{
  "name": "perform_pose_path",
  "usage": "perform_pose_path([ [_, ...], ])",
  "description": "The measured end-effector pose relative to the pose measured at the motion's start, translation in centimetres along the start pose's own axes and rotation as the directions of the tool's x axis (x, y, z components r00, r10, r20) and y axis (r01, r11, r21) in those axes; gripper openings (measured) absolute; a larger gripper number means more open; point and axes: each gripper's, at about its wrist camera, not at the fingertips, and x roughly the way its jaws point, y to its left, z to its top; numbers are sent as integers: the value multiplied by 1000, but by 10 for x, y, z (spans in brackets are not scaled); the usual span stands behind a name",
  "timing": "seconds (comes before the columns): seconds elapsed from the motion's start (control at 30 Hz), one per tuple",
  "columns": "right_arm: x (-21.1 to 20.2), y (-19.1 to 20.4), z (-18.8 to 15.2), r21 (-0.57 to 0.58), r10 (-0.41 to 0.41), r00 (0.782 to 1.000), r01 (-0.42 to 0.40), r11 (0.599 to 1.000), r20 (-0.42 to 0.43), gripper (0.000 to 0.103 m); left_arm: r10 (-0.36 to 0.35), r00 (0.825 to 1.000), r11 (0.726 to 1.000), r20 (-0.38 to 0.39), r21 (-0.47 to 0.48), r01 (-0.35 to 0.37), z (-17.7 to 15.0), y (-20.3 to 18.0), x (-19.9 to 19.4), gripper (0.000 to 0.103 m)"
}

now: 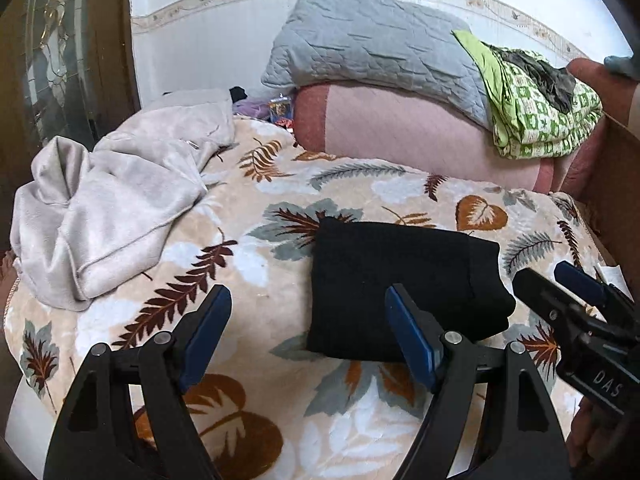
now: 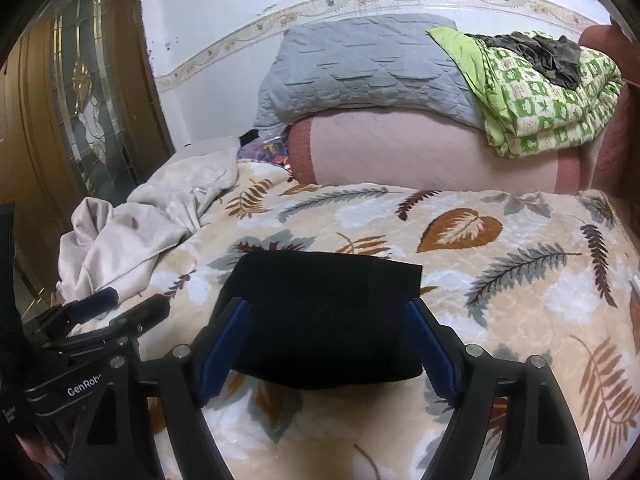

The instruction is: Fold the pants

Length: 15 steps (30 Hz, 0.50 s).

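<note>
The black pants point(image 1: 404, 284) lie folded into a compact rectangle on the leaf-patterned blanket point(image 1: 248, 248); they also show in the right wrist view point(image 2: 320, 316). My left gripper point(image 1: 308, 304) is open and empty, hovering above the blanket just left of the pants. My right gripper point(image 2: 326, 312) is open and empty, its jaws standing wide on either side of the near part of the pants, above them. The right gripper point(image 1: 560, 284) shows at the right in the left wrist view. The left gripper point(image 2: 128, 304) shows at the left in the right wrist view.
A crumpled beige garment point(image 1: 108, 208) lies at the left on the blanket. At the back are a pink bolster point(image 1: 400, 128), a grey quilted pillow point(image 1: 368, 48) and a green patterned quilt point(image 1: 536, 108). A wooden door point(image 2: 80, 100) stands at the left.
</note>
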Motion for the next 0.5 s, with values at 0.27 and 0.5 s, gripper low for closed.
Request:
perform_pose_path([
  [0.27,0,6,-6,-2,-5,1000,5,1000,-27,82,1,1000,1000,10,-11,-1,-4,2,-6,83],
  [0.5,0,5,-7,8,-1,1000,2,1000,-27,82,19,999,1000,27,-15,-18,-5,5,-10,83],
])
